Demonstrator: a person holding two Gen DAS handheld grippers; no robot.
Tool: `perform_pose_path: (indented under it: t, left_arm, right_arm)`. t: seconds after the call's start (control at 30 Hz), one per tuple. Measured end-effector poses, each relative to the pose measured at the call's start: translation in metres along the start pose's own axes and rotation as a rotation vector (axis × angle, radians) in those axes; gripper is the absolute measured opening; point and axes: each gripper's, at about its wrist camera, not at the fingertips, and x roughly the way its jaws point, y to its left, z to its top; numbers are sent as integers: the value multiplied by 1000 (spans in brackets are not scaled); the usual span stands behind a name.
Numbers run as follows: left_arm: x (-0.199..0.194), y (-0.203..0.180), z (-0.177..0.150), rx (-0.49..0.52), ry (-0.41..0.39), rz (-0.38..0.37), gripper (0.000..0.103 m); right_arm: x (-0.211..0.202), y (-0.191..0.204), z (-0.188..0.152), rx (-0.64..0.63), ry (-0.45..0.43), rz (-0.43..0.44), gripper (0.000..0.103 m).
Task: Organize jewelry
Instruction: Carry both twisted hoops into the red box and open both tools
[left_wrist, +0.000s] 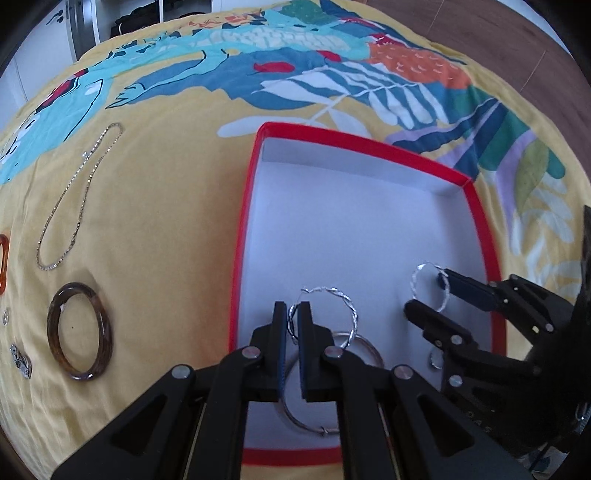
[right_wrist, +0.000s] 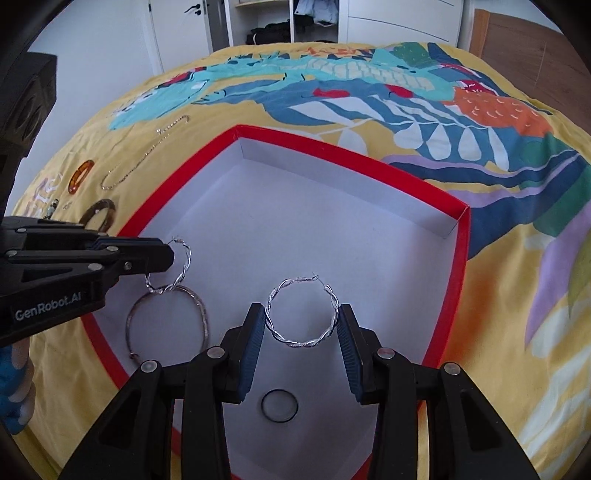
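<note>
Both twisted silver hoops are over the red-rimmed box (right_wrist: 461, 258) on the bed, so this looks like the setting-down step. The left claw (left_wrist: 293, 314) is pressed together on one twisted hoop (left_wrist: 332, 310), which touches a plain ring (left_wrist: 317, 387) on the box floor. The right claw (right_wrist: 301, 321) is spread, its fingers just outside the other hoop (right_wrist: 301, 314). Next, I'd guess, the left lets go and lifts straight up; the back half of the box is free, and a necklace (left_wrist: 74, 199) and brown bangle (left_wrist: 79, 330) wait on the bedspread

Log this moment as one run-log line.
left gripper: shut on twisted hoop earring | right gripper: open around second hoop earring | both over red box
</note>
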Motion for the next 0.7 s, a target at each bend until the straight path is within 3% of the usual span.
perform_pose_path:
  t: [0.43, 0.57, 0.7]
  left_arm:
    - [9, -2, 2, 13, -1, 46, 7]
    - [4, -1, 1, 16, 10, 27, 7]
    - [-11, -4, -1, 18, -14, 3, 26]
  right_arm:
    - [4, 1, 4, -104, 26, -28, 42]
    - [-5, 0, 1, -99, 26, -39, 45]
    - [-28, -5, -3, -63, -8, -50, 48]
